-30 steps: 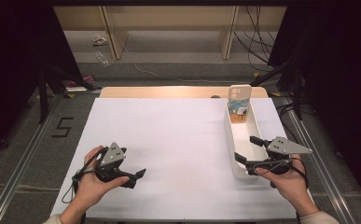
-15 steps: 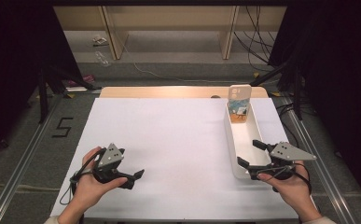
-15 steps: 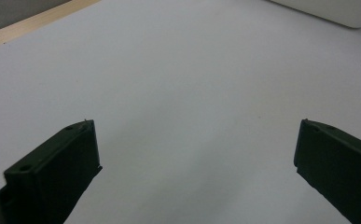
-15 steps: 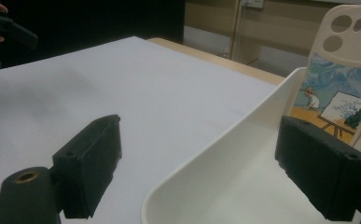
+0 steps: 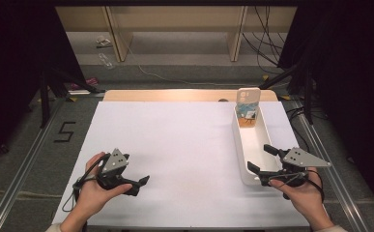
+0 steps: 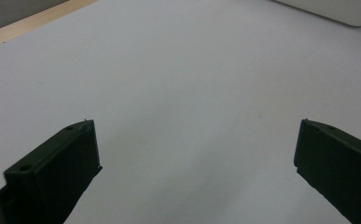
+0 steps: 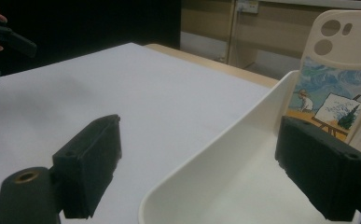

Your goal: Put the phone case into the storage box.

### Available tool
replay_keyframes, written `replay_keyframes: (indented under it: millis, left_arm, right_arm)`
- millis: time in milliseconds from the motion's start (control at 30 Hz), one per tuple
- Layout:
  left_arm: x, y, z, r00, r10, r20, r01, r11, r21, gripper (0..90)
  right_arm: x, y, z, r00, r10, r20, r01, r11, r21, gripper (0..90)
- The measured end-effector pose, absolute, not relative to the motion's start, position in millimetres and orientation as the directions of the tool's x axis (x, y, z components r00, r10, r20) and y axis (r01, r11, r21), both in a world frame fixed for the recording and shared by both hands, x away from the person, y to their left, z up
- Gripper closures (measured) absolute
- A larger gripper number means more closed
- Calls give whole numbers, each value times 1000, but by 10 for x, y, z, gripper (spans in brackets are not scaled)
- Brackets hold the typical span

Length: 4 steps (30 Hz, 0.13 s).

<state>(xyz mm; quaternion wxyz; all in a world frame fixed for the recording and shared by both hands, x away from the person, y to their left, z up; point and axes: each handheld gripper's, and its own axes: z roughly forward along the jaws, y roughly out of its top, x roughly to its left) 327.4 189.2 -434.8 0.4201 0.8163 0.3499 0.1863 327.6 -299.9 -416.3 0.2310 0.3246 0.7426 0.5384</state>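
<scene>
White tray (image 5: 242,145): long and narrow, on the right side of the table (image 5: 175,140), running away from me.
Phone case (image 5: 248,104): cream with a painted scene, upright at the tray's far end, leaning on its end wall.
My right gripper (image 5: 263,158): jaws wide, straddling the tray's near left wall, one inside and one outside, gripping nothing.
My left gripper (image 5: 143,181): low over bare table, jaws wide, empty.

High view: fixed overhead, person's side, looks forward and down on the whole tabletop (image 5: 184,140). Left gripper view: low, close, along its jaws over bare tabletop, tray (image 6: 336,11) corner far off. Right gripper view: low, close to the tray near end. All three share the tray.
</scene>
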Motion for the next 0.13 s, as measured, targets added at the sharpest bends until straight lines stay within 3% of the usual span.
replay_keyframes:
  millis: [133]
  left_arm:
    - [3280, 1886, -4350, 686, 727, 9, 416, -402, 816, 0]
  right_arm:
    - [3276, -2997, -4161, -682, 731, 8, 234, 208, 950, 153]
